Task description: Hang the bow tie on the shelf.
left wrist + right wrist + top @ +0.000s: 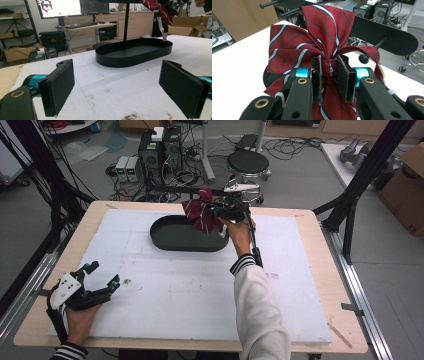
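Grip check first: our right gripper has its jaws pinched tight on the knot of the dark red bow tie with white and navy stripes, right at the centre where the fabric bunches. That's the sensible place to grab it, since the loops and tails hang free and nothing gets crushed. In the high view we're holding the bow tie in the air over the far rim of the black oval metal tray, which sits near the far edge of the white foam board covering the table. Looks to us like it's about to be lowered into the tray. Our left gripper sits parked by the near left corner of the board, jaws spread wide with nothing between them, pointed toward the tray and out of the way.
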A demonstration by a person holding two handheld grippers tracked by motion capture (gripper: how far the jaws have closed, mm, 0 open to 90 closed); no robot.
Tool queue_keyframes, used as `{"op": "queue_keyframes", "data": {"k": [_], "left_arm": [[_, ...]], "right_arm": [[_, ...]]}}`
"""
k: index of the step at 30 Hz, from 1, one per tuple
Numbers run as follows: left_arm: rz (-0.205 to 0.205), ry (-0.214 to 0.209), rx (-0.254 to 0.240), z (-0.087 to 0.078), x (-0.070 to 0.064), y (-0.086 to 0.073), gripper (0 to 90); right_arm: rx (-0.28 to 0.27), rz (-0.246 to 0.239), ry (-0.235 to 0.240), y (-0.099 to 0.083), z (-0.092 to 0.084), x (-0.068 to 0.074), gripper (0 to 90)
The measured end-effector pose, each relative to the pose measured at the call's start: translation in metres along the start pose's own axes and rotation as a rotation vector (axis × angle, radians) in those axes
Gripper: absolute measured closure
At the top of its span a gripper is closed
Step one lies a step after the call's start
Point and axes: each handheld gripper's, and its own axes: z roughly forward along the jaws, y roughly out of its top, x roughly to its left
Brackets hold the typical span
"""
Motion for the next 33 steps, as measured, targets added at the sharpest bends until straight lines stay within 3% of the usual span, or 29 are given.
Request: {"op": "queue_keyframes", "data": {"k": [12, 29, 31, 33], "left_arm": [[-0.003, 0.000, -0.004, 0.000, 0.000, 0.000, 13.4], [-0.006, -0.002, -0.004, 0.000, 0.000, 0.000, 13.4], [-0.006, -0.002, -0.002, 0.000, 0.000, 0.000, 13.4], [-0.006, -0.001, -0.003, 0.000, 0.000, 0.000, 13.4]], "right_arm": [[0.011, 0.014, -0.052, -0.004, 0.007, -0.004, 75.1], [0.049, 0.030, -0.061, -0.011, 0.018, -0.011, 73.4], [0.055, 0.027, -0.052, -0.012, 0.019, -0.011, 70.4], [0.057, 0.025, -0.049, -0.012, 0.019, -0.010, 56.7]]}}
